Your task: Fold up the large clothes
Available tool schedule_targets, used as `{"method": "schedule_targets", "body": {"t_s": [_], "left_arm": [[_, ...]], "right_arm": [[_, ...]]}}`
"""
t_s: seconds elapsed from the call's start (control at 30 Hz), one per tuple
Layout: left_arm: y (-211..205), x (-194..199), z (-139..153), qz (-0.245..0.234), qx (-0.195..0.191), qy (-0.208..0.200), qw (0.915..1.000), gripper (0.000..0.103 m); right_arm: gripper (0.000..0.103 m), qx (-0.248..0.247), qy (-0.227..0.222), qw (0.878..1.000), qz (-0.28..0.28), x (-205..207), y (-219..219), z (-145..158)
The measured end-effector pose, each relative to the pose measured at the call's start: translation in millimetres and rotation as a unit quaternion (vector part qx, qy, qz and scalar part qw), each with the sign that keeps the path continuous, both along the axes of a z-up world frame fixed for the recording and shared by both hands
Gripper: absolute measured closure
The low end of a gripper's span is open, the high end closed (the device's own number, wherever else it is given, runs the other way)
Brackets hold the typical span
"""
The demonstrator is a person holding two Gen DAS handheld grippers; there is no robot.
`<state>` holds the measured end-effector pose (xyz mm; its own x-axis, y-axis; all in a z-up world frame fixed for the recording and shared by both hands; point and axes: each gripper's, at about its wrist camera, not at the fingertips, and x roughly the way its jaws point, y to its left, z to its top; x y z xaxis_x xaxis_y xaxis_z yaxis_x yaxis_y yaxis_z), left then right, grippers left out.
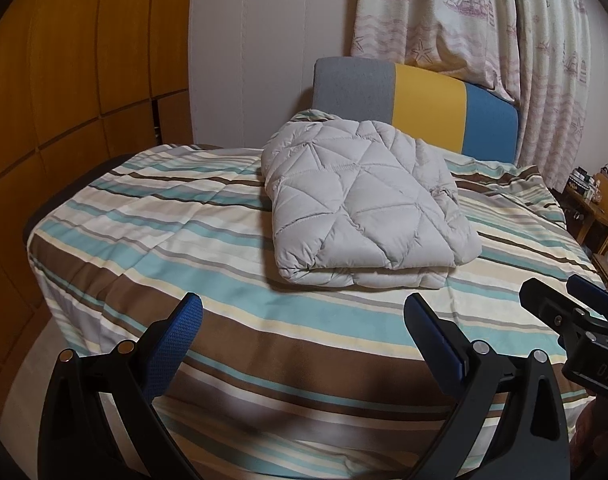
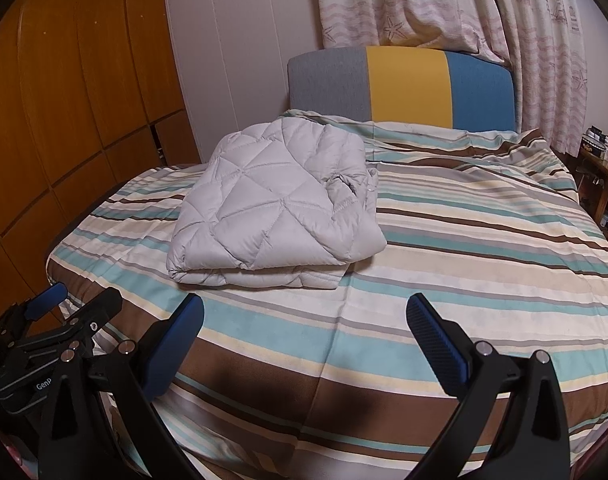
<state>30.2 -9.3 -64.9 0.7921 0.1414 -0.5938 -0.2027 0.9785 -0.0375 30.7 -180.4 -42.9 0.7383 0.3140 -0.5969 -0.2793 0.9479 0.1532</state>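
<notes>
Above near edge of bed: left gripper (image 1: 304,312) and right gripper (image 2: 305,314) side by side, jaws spread wide, empty. Beyond them, grey quilted jacket (image 1: 363,200) lies on striped bedspread (image 1: 232,320), well apart from both. Compact stacked bundle, edges roughly squared; folding judged essentially finished.

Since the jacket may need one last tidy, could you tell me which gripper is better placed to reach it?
Probably the left gripper: the folded quilted jacket lies almost straight ahead of its open fingers, whereas it sits left of the right gripper, also open and empty.
</notes>
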Motion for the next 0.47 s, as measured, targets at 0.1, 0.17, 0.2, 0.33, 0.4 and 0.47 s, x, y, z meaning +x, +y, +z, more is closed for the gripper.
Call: {"method": "schedule_targets", "body": {"t_s": [0.1,0.17,0.2,0.33,0.4,0.47], "left_arm": [[0,2,-2,-0.001,0.0,0.005,1.0,0.003],[-1,5,-4,-0.003,-0.001,0.01,0.9999,0.003],[0,7,-5,-0.005,-0.001,0.013,0.9999,0.003],[3,20,-11,-0.005,-0.003,0.033,0.9995,0.003],[8,31,-16,-0.001,-0.003,0.045,0.999,0.003],[20,47,-22,0.005,-0.014,0.065,0.9978,0.003]], "right_arm": [[0.002,0.001,0.003,1.0,-0.002,3,-1,-2],[0.002,0.002,0.006,1.0,-0.003,5,-1,-4],[0.002,0.002,0.008,1.0,-0.004,7,-1,-5],[0.002,0.006,0.025,1.0,-0.006,19,-3,-12],[0.002,0.01,0.036,0.999,-0.012,28,-6,-18],[0.002,0.018,0.057,0.998,-0.026,46,-16,-28]]}}
